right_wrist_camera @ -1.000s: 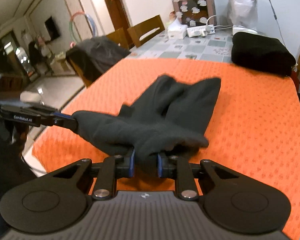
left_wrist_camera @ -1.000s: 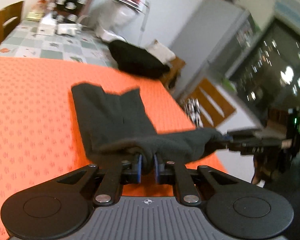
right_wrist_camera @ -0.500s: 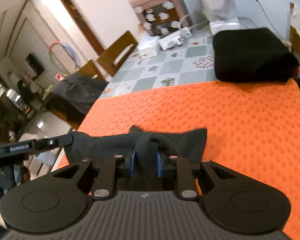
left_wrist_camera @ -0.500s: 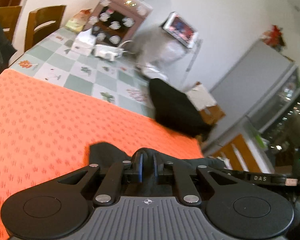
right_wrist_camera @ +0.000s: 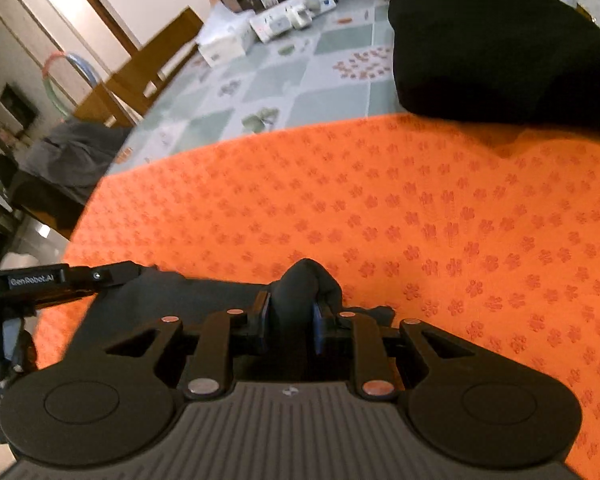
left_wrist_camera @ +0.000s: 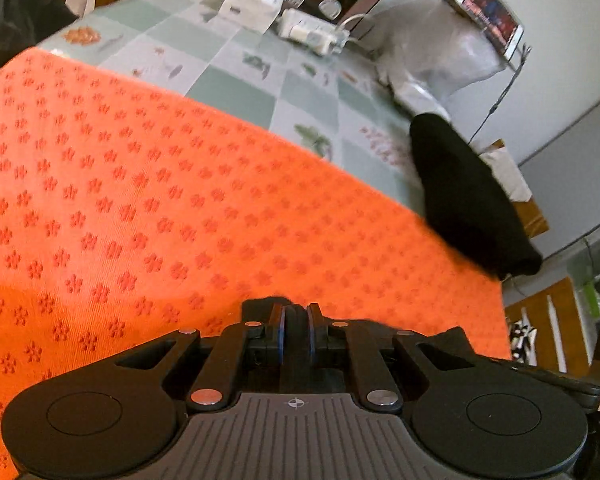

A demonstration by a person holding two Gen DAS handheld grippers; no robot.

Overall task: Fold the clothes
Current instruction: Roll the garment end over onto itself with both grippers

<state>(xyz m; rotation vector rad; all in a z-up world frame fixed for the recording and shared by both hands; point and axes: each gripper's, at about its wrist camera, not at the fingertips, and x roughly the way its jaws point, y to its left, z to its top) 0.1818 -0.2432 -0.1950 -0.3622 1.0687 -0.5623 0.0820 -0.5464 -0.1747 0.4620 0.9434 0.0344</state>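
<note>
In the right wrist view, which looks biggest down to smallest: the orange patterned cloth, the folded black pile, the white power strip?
1. Orange patterned cloth
2. Folded black pile
3. White power strip, though it lies farthest from the camera.

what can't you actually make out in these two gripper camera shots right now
- Dark garment: in both wrist views the gripper bodies hide most of it, so its type and fold state are unclear.
- Left gripper: its own view shows only a sliver of cloth.
- Folded black pile: blurred in the left view, cut off by the right view's edge.
</note>
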